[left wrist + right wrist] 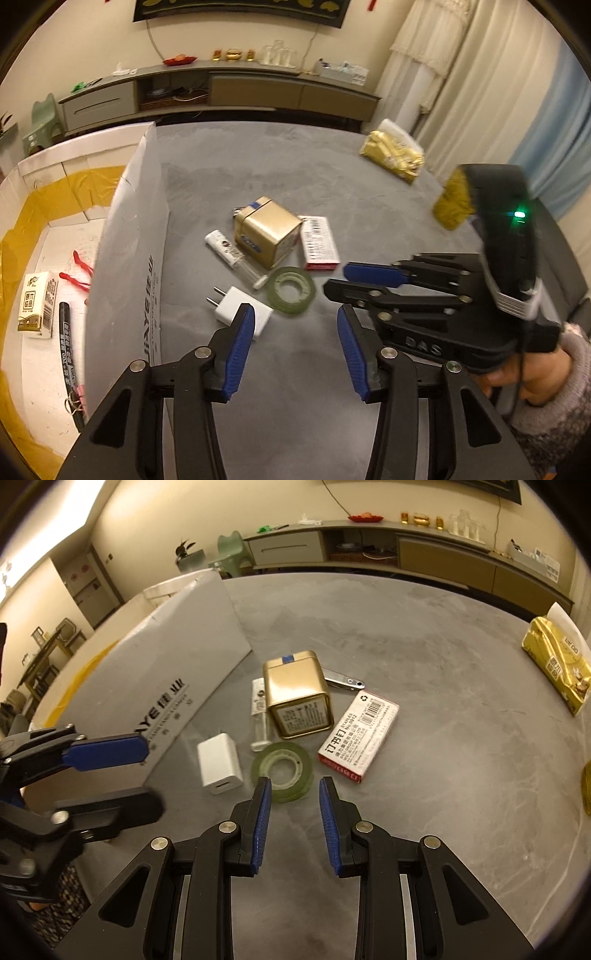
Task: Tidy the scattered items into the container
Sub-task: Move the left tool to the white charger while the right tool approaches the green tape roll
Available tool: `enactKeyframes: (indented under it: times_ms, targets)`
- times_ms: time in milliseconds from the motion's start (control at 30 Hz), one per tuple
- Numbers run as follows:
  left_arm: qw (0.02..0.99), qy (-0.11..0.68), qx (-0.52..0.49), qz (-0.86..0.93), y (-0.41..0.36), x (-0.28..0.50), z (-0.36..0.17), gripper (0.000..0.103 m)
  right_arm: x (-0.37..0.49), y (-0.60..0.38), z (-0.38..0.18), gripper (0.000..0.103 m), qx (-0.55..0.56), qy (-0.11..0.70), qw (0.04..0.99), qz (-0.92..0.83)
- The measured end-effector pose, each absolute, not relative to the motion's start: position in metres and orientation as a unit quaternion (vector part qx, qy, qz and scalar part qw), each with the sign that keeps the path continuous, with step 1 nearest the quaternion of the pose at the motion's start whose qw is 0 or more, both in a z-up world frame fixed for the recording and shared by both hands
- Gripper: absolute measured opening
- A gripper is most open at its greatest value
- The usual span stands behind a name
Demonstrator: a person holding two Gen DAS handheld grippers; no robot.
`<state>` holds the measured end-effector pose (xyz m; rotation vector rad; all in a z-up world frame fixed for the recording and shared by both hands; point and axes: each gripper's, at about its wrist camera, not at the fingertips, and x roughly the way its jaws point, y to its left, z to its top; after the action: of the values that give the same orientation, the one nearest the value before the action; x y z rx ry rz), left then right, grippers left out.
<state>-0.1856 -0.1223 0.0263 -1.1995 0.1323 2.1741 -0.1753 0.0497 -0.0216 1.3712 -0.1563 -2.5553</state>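
Right wrist view: right gripper (291, 792) has its jaws open and empty, hovering just short of the tape roll (282, 770) on the grey tabletop (443, 709). Charger (219, 763), gold tin (297, 699) and staple box (359, 737) sit clustered around it. Left gripper (295, 321) is open too, near the charger. Cardboard box (48, 258) off to the left already holds a marker (70, 354) and tissue pack (37, 304).

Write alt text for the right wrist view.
The open right hand-held gripper hovers over a grey table, just short of a green tape roll; beyond lie a white charger, gold tin and staple box.
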Motion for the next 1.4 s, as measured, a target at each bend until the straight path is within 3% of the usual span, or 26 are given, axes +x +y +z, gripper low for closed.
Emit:
enactKeyframes:
  times_ms: [433,700,1100,1200,1400]
  targets:
    - [0.264,0.072,-0.457,0.846,-0.115,-0.213,-0.01,0.048,-0.192,0.039,-0.045,0.029,0.47,-0.033,0.117,-0.875]
    - [0.263,0.08,-0.453,0.848,-0.113,-0.216,-0.021,0.049,-0.192,0.04,-0.049,0.017,0.473,-0.026,0.113,-0.874]
    - [0.284,0.082,-0.454,0.84,-0.115,-0.21,-0.02,0.049,-0.163,0.056,-0.044,0.016,0.53,-0.017,0.069,-0.845]
    - [0.286,0.08,-0.447,0.844,-0.11,-0.21,-0.018,0.06,-0.157,0.069,-0.042,0.017,0.534,-0.048,0.072,-0.841]
    - [0.293,0.095,-0.453,0.837,-0.1,-0.208,-0.023,0.061,-0.155,0.077,-0.041,0.017,0.532,-0.07,0.081,-0.84]
